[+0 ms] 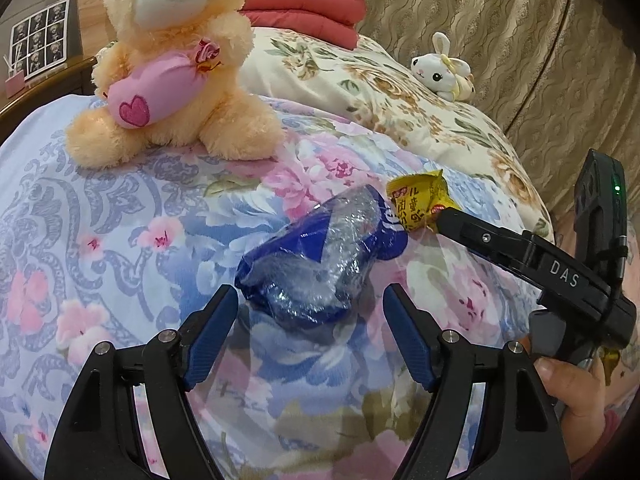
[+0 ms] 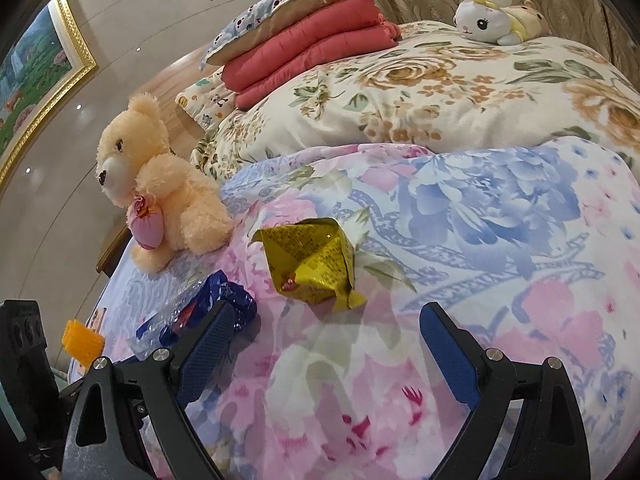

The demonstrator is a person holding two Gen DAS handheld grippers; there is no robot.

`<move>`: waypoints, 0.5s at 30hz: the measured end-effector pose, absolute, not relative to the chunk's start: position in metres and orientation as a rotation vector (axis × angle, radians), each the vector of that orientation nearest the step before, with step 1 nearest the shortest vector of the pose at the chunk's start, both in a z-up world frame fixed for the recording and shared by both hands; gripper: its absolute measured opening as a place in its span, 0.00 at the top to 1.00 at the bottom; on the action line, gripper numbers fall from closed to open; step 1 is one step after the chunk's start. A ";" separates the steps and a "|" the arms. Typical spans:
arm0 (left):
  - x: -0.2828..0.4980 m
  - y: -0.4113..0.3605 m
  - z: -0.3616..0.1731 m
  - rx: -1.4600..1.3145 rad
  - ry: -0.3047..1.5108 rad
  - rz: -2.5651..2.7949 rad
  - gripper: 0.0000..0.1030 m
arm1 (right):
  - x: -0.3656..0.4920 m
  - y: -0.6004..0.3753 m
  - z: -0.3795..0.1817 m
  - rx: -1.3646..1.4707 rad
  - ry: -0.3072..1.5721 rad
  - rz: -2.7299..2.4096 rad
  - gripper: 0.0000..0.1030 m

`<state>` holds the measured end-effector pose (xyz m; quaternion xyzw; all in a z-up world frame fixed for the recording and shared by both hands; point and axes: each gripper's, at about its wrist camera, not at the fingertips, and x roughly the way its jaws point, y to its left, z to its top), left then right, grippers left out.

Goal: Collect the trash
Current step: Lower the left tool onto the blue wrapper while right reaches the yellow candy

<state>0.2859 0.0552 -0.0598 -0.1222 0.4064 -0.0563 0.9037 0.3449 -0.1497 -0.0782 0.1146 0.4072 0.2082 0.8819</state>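
Only right wrist view shows an orange roller (image 2: 83, 340).

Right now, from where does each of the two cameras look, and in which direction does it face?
Left wrist: sits on the left hand-held gripper, angled down at the blue wrapper on the floral bedspread; open jaws show, plus the right hand-held gripper and a hand.
Right wrist: sits on the right hand-held gripper, angled down at the yellow wrapper; open jaws show, and part of the left device at the left edge.
Shared: both wrappers, teddy bear, bunny toy, red quilt.
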 end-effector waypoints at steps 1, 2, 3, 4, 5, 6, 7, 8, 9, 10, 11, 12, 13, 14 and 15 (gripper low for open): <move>0.287 0.056 -0.060 -0.259 0.836 -0.118 0.26 | 0.348 -0.148 -0.078 0.238 0.852 0.439 0.08; 0.287 0.057 -0.060 -0.263 0.833 -0.119 0.26 | 0.350 -0.146 -0.079 0.238 0.854 0.442 0.08; 0.288 0.058 -0.060 -0.268 0.830 -0.122 0.26 | 0.351 -0.144 -0.078 0.235 0.852 0.442 0.08; 0.290 0.058 -0.061 -0.271 0.829 -0.123 0.26 | 0.354 -0.142 -0.078 0.231 0.850 0.441 0.08; 0.291 0.058 -0.061 -0.275 0.827 -0.124 0.26 | 0.355 -0.141 -0.078 0.227 0.848 0.441 0.08; 0.292 0.057 -0.061 -0.276 0.824 -0.124 0.26 | 0.357 -0.139 -0.078 0.224 0.846 0.442 0.09; 0.293 0.057 -0.060 -0.275 0.820 -0.126 0.26 | 0.359 -0.137 -0.078 0.219 0.845 0.441 0.09; 0.293 0.056 -0.060 -0.274 0.811 -0.128 0.26 | 0.361 -0.136 -0.078 0.216 0.845 0.440 0.09; 0.294 0.055 -0.059 -0.275 0.806 -0.131 0.26 | 0.362 -0.135 -0.078 0.214 0.846 0.439 0.11; 0.294 0.055 -0.059 -0.276 0.804 -0.134 0.26 | 0.363 -0.134 -0.079 0.213 0.848 0.438 0.13; 0.295 0.055 -0.059 -0.276 0.802 -0.138 0.26 | 0.364 -0.134 -0.080 0.212 0.850 0.436 0.16; 0.296 0.054 -0.059 -0.274 0.798 -0.142 0.26 | 0.365 -0.134 -0.080 0.211 0.852 0.432 0.23; 0.296 0.053 -0.058 -0.271 0.792 -0.146 0.28 | 0.365 -0.134 -0.081 0.208 0.852 0.426 0.28; 0.296 0.052 -0.058 -0.268 0.790 -0.151 0.36 | 0.365 -0.134 -0.082 0.206 0.855 0.420 0.39; 0.297 0.050 -0.058 -0.262 0.792 -0.166 0.47 | 0.365 -0.134 -0.082 0.205 0.858 0.418 0.50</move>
